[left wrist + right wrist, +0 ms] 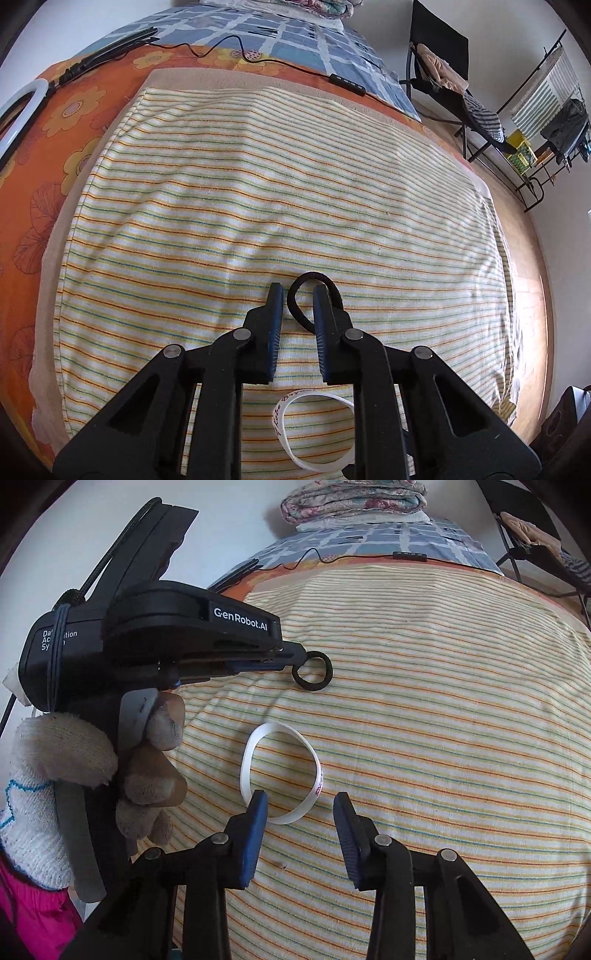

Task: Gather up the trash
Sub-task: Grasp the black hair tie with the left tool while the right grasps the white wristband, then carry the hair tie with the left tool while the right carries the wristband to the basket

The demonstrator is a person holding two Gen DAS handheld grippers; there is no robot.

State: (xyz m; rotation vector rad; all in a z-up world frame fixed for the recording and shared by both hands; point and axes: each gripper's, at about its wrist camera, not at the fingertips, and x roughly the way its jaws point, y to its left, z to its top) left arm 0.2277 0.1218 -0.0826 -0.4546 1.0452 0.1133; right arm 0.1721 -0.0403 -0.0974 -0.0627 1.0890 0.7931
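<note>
A black hair tie (310, 274) lies on the striped cloth (258, 184) that covers the bed. My left gripper (298, 288) is open, its right fingertip inside the loop and one strand lying between the fingers. From the right wrist view the left gripper (301, 653) comes in from the left with its tips at the hair tie (314, 687), held by a gloved hand (62, 746). A white wristband (245, 766) with printed letters lies nearer. My right gripper (300, 799) is open just over the band's near edge, its left finger overlapping the band. The wristband (279, 421) also shows under the left gripper.
An orange flowered sheet (74, 122) and blue checked bedding (258, 33) lie beyond the cloth, with a ring light (14, 110), its cable remote (347, 83) and folded blankets (354, 498). A chair (443, 74), a drying rack (546, 122) and wooden floor (528, 277) are to the right.
</note>
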